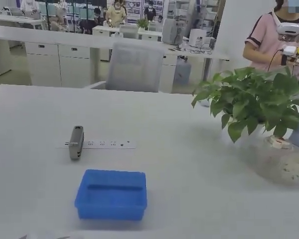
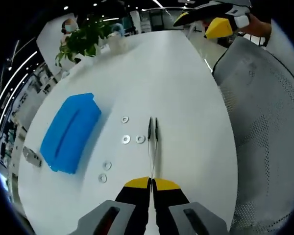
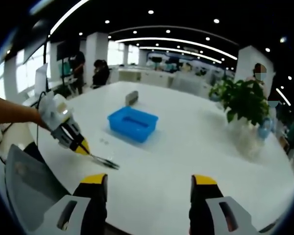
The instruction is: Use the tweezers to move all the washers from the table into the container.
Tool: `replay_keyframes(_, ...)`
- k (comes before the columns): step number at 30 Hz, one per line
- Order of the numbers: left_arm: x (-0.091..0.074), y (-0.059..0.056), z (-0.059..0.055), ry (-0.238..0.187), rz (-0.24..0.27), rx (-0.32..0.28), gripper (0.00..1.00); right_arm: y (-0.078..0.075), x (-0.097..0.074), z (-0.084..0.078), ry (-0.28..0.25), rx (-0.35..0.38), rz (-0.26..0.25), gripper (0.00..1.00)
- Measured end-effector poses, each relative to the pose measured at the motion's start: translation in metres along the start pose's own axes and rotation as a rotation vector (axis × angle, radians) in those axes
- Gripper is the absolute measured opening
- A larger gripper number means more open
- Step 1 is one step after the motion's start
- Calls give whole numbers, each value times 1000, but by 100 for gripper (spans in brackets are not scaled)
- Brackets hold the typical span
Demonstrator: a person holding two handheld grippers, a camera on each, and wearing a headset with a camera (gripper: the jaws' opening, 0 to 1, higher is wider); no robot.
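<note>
The left gripper (image 2: 152, 184) has its yellow-tipped fingers (image 2: 137, 183) pinched tight on slim metal tweezers (image 2: 153, 139), which point across the white surface (image 2: 186, 88). Five small silver washers (image 2: 126, 139) lie just beside (near the blue rectangular plastic container (image 2: 71, 132)). The right gripper (image 3: 149, 182) gapes wide, empty.

plain blue container (image 2: 71, 132) on white table (image 2: 176, 83), silver washers (image 2: 126, 139) beside container, dark grey tweezers (image 2: 153, 142), green-leaved plant (image 1: 254, 99), grey dotted-mesh chair (image 2: 264, 127).
</note>
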State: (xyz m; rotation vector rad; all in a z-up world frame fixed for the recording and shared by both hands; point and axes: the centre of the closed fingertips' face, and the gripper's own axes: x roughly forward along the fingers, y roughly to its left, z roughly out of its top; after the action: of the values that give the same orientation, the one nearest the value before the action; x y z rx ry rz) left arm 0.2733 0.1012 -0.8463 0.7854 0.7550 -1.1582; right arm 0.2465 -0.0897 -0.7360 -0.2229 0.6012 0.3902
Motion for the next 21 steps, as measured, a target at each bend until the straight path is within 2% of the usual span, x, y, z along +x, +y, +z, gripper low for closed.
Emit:
replay_keyframes(3,-6,0,7,-17,3,-25,0,4,1,2,-6,-6,15,65)
replay_keyframes(5,-16,1,19,-62,38,3,0,8,3,4,-7,-14,36,64)
replay_keyframes(10,-35,-4,47,-154,47,-46,0,22,5,8,-15,-42,87,58)
replay_keyframes(13,-44,-6,60,-188,58,-65,0,28,6,8,-13,-61,111,54)
replay_keyframes(14,-47,-7,67,-215,57,-86,0,31,5,8,-16,-68,117,53)
replay_keyframes(19,-58,-7,80,-260,80,-113,0,38,4,8,-25,-67,148,49)
replay_keyframes(21,-60,-5,82,-276,95,-150,0,39,4,8,-31,-66,156,48)
